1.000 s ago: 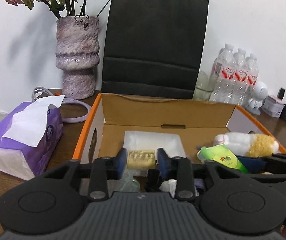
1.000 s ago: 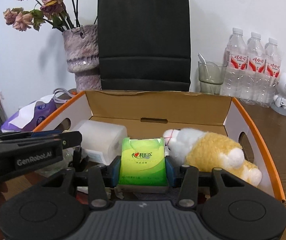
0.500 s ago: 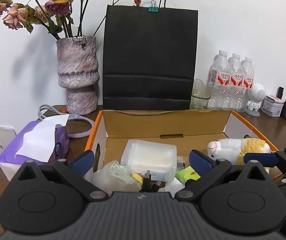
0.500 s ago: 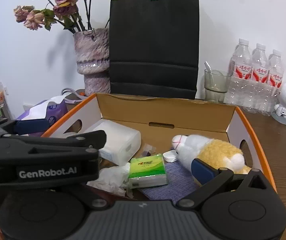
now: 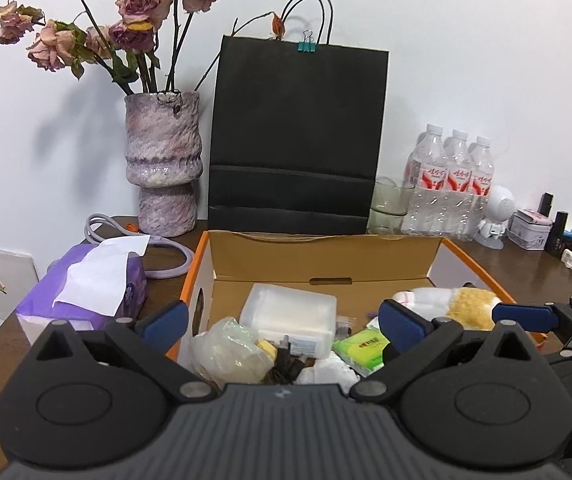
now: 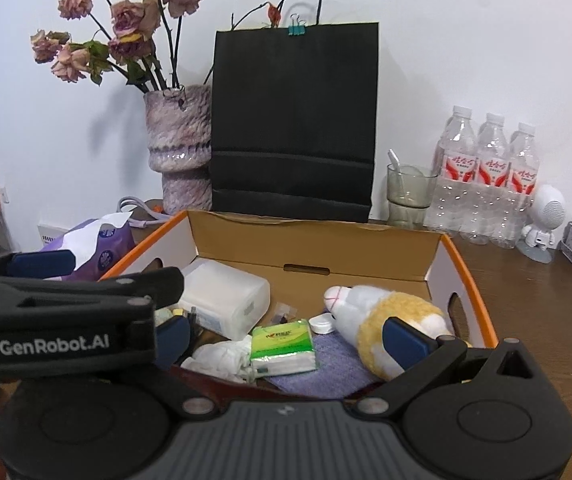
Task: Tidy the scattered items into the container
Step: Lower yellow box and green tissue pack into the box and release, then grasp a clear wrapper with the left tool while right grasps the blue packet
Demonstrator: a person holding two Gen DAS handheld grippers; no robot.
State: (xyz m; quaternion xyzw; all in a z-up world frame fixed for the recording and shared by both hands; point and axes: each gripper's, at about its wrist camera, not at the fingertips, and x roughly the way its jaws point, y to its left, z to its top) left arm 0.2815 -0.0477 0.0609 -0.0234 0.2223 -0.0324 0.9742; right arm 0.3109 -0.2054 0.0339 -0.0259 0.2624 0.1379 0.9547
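Both grippers, left point(image 5: 281, 322) and right point(image 6: 286, 338), now wide open and empty above cardboard box point(image 6: 462, 276); green tissue pack point(image 6: 281, 346) just released inside; tidying apparently complete.

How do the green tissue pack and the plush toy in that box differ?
The tissue pack is small, flat, green and glossy; the plush toy is bigger, rounded, fuzzy, white and yellow. The pack lies mid-box, the toy along the right wall. Both lie in the box, ungripped.

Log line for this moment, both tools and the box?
left tool: open, empty | right tool: open, empty | green tissue pack: lying in box | plush toy: in box
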